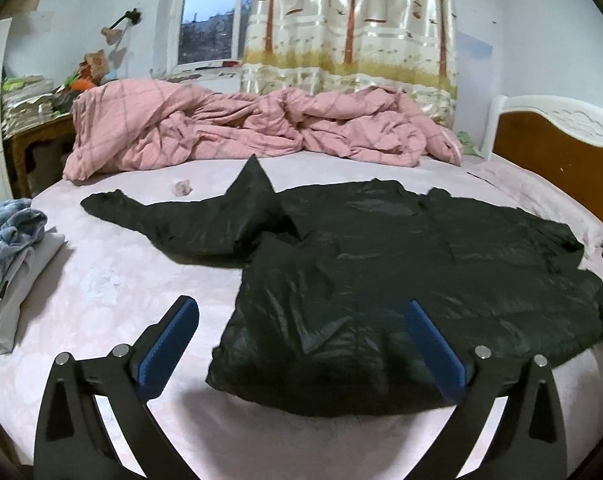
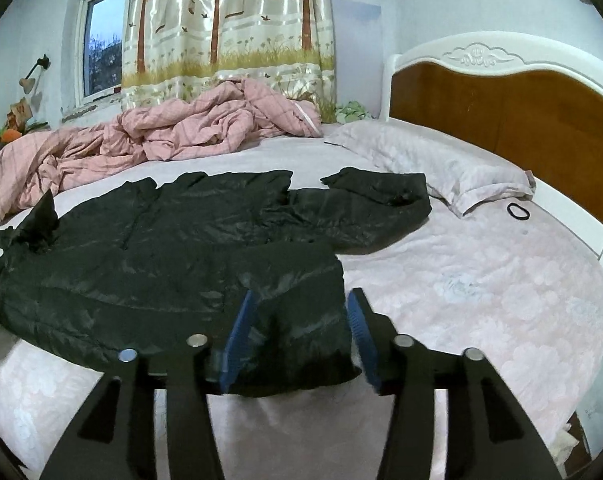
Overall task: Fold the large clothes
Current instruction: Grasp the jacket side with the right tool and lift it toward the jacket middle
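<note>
A: Garment?

B: Black jacket (image 1: 401, 272), shiny, slick, puffy shell with soft creases. It lies flat across the middle of the pink bed (image 1: 101, 280), hem toward me. In the left wrist view one sleeve (image 1: 149, 216) runs off to the left, and a dark peak of fabric stands up just above it. In the right wrist view the other sleeve (image 2: 377, 200) lies folded toward the right, near the pillow (image 2: 441, 168).

A: Your jaws?

B: My left gripper (image 1: 301, 340) is spread wide, blue ribbed pads (image 1: 169, 344) showing, nothing pinched; the hem corner lies between and below them. My right gripper (image 2: 301, 332) is parted less far, straddling the hem's other corner; the pads do not press the cloth.

A: Surroundings?

B: Rumpled pink checked quilt (image 1: 241, 128) heaped along the far edge. Satin tree-print curtain (image 1: 353, 20) behind it, window (image 1: 209, 16) upper left. Folded blue and white laundry (image 1: 9, 248) at the left edge, partly cut off. White and brown headboard (image 2: 501, 112) at right. Black hair tie (image 2: 519, 211) on the sheet beside the pillow.

A: Unclear?

B: Small pale scrap (image 1: 183, 188) on the sheet above the sleeve; cannot identify.
</note>
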